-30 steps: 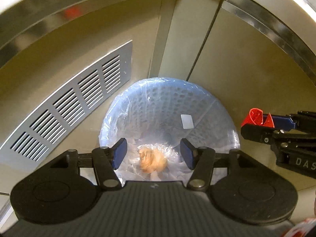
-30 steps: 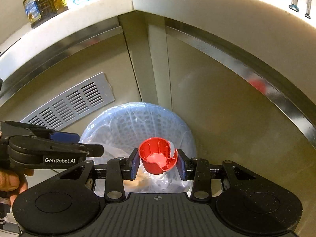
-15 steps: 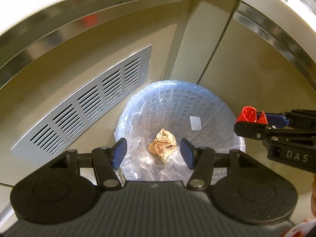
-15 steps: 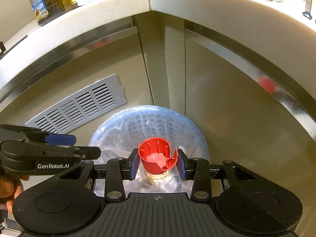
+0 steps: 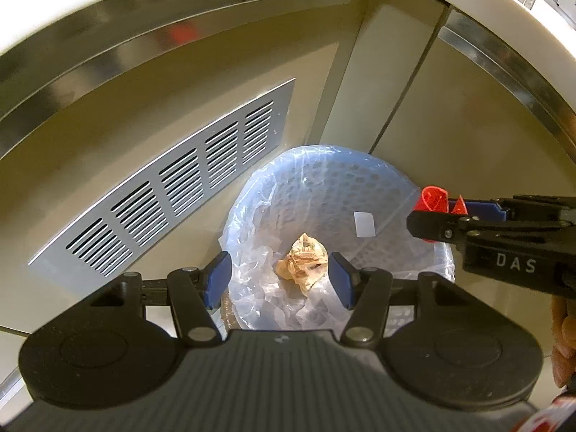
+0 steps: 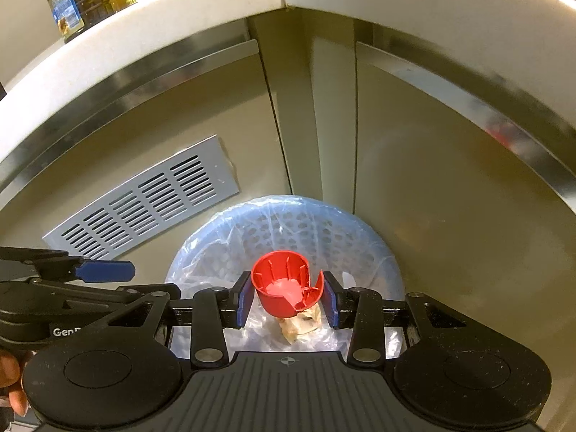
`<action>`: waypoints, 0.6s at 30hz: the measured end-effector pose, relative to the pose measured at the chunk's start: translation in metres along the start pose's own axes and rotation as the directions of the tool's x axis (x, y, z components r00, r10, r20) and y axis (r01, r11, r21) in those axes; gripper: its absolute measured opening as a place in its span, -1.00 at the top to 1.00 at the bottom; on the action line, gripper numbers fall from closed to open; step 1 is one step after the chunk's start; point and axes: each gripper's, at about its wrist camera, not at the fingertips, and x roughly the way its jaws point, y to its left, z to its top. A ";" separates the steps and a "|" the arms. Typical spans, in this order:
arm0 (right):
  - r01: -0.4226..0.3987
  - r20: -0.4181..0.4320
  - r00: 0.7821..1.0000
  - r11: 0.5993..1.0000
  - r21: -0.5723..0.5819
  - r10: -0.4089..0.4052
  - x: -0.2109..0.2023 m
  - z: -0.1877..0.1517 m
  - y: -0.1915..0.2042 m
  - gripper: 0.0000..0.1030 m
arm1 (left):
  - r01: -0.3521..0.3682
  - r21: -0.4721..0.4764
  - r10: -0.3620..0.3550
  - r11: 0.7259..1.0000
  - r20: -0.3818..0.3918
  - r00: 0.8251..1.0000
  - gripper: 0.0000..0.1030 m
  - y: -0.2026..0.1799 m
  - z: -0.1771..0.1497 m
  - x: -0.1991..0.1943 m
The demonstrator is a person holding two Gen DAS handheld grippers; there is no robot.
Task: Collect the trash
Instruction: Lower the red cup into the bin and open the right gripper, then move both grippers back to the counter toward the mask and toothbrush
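Observation:
A round perforated bin [image 5: 378,180] lined with a clear plastic bag stands on the floor in the cabinet corner. A crumpled brown paper wad [image 5: 304,264] lies at its bottom. My left gripper [image 5: 280,280] hangs open above the bin's near rim, nothing between its blue pads. A cracked red plastic cap [image 6: 286,286] is clamped between the blue pads of my right gripper [image 6: 287,298], which is shut on it over the bin [image 6: 360,230]. In the left wrist view the right gripper [image 5: 437,210] reaches in from the right, the red cap [image 5: 433,199] showing at its tip.
Steel cabinet fronts [image 6: 450,198] close in behind the bin, with a slotted vent panel [image 5: 162,194] on the left one. A white counter edge [image 6: 216,7] runs above, carrying oil bottles [image 6: 68,3]. A person's hand [image 6: 10,378] grips the left tool.
The paper wad has dropped from between my left jaws to the bottom of the bin. The right gripper with the red cap has shifted closer over the bin.

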 end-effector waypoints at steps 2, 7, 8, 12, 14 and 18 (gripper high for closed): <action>0.004 -0.022 1.000 1.000 0.001 -0.004 0.004 0.001 0.001 0.12 | -0.002 -0.002 0.002 1.000 0.001 1.000 -0.08 0.001 0.000 -0.001; 0.010 -0.013 1.000 1.000 0.004 -0.010 0.005 -0.001 0.001 -0.29 | -0.006 -0.004 0.006 1.000 0.003 1.000 -0.08 0.004 -0.002 -0.003; 0.012 -0.014 1.000 1.000 0.004 -0.012 0.004 -0.001 0.001 -0.29 | -0.006 -0.005 0.006 1.000 0.003 1.000 -0.08 0.004 -0.002 -0.004; 0.021 -0.015 1.000 1.000 0.005 -0.021 0.001 0.000 0.002 -0.29 | -0.007 -0.008 0.007 1.000 0.006 1.000 -0.08 0.004 -0.003 -0.008; 0.026 -0.008 1.000 1.000 0.003 -0.026 -0.006 0.002 0.004 -0.29 | -0.004 -0.012 0.004 1.000 0.010 1.000 -0.08 0.004 -0.003 -0.013; 0.033 0.017 0.999 0.999 -0.002 -0.033 -0.023 0.007 0.007 -0.29 | 0.002 -0.012 -0.002 1.000 0.022 1.000 -0.08 0.002 -0.003 -0.026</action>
